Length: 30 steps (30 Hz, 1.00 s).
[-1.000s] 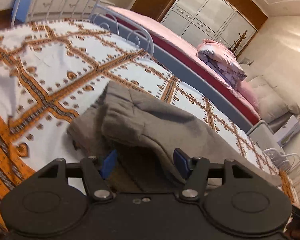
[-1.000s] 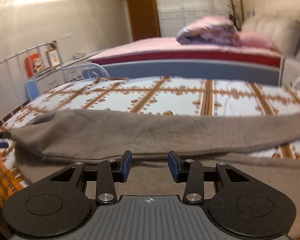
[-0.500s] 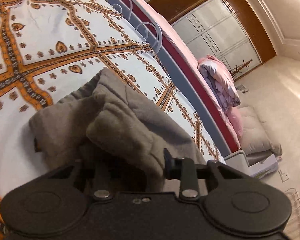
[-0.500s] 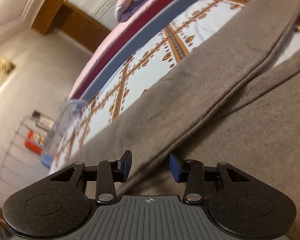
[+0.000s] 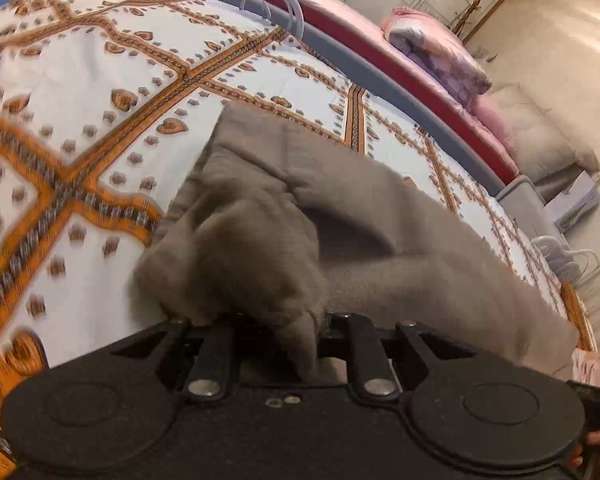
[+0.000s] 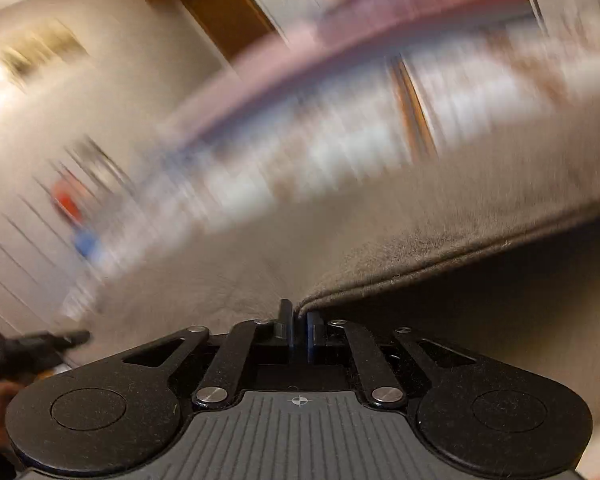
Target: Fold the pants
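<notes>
Nearest the lens in the left wrist view, the left tool (image 5: pixel 278 332) is clenched on a bunched end of the pants (image 5: pixel 340 216) — grey cloth is pinched between its fingers and spills over them. From that pinch the pants run away up and to the right across the patterned bed (image 5: pixel 100 80), so the long axis lies roughly along the bed's near edge, toward the other hand.

In the right wrist view, the right tool (image 6: pixel 299 330) is clenched too, its blue pads (image 6: pixel 287 326) nipping a hemmed edge of the pants (image 6: pixel 420 240) that rises right from the grip; the rest of that view is smeared by motion.

Each hand has one part of the same garment, so the coming fold likely turns on carrying both grips the same way across the long axis — keeping the span between them taut, not sagging. Beyond lie a pink bed and wardrobes.
</notes>
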{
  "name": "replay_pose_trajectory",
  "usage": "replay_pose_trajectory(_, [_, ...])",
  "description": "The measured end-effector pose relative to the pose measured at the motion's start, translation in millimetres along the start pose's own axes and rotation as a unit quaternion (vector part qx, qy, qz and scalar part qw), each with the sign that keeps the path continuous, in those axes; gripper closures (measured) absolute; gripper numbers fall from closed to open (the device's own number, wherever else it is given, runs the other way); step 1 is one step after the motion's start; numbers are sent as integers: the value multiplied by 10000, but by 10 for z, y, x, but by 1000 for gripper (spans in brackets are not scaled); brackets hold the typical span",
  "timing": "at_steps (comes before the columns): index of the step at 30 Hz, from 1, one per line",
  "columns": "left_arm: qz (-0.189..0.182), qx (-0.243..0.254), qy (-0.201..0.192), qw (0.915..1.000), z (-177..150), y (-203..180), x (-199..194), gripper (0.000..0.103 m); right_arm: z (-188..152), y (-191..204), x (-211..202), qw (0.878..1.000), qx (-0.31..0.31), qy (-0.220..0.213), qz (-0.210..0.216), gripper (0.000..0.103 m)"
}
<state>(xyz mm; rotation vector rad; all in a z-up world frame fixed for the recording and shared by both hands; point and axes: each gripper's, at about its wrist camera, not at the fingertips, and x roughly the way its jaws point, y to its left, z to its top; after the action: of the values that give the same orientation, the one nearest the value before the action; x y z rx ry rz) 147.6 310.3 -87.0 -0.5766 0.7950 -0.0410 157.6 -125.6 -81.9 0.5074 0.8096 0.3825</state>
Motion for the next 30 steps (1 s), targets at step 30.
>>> replay_pose_trajectory(30, [170,72,-322,9993,18,121,8,93,-126,-80,-196,9984,13,-511,235,97])
